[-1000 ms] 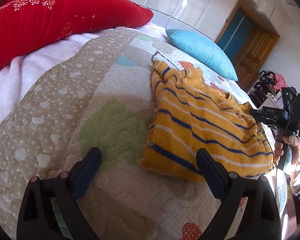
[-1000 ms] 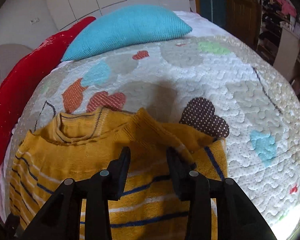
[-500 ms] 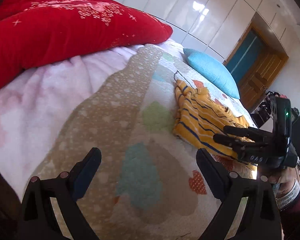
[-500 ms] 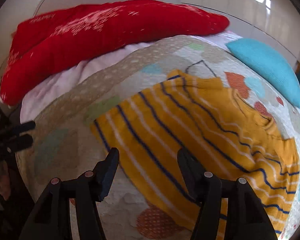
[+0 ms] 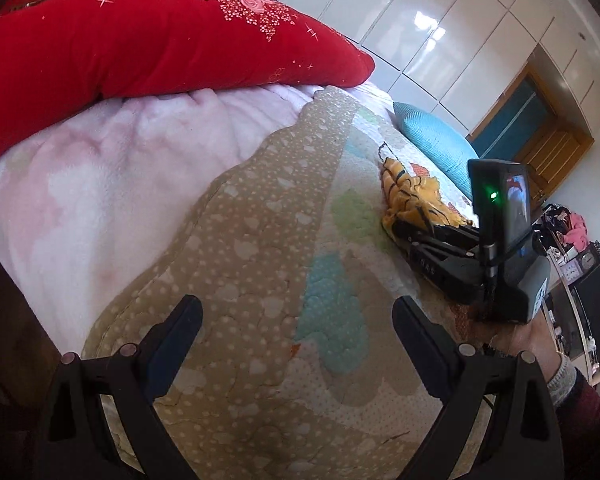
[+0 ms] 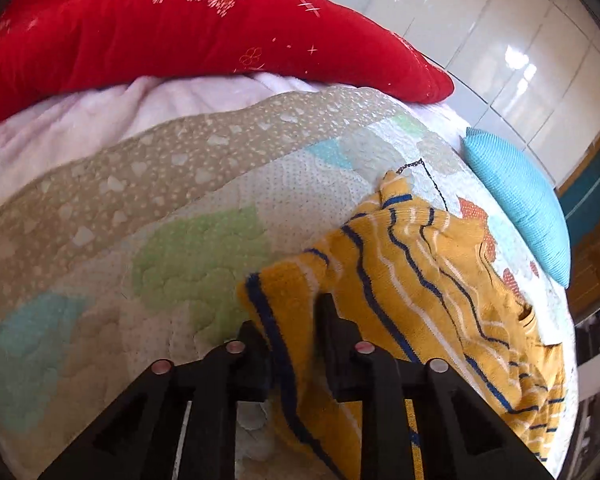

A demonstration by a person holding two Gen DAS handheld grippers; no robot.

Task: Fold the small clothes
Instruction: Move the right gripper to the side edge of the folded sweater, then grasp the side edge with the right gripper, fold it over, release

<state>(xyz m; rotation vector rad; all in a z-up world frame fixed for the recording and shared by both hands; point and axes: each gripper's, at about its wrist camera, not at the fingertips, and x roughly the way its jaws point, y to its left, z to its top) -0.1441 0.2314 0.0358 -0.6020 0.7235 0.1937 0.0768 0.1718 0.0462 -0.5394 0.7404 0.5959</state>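
Note:
A small yellow sweater with navy and white stripes [image 6: 428, 276] lies on the quilted bedspread [image 6: 188, 248]. My right gripper [image 6: 296, 328] is shut on the sweater's near hem corner, and the cloth bunches between its fingers. In the left wrist view the sweater [image 5: 408, 196] shows far off at the right, with the right gripper [image 5: 404, 232] pinching its near edge. My left gripper [image 5: 296, 332] is open and empty above the tan border of the bedspread [image 5: 244, 240], well away from the sweater.
A big red pillow [image 5: 140, 40] lies on a pale pink blanket [image 5: 112, 176] at the left. A blue cushion [image 6: 520, 196] lies beyond the sweater. White wardrobe doors and a wooden door [image 5: 540, 148] stand behind. Cluttered shelves [image 5: 572, 248] are off the bed's right side.
My right gripper has swung round to the sweater's hem, come down and shut on its corner. My left gripper has drawn back and left, away from the sweater, and stayed open.

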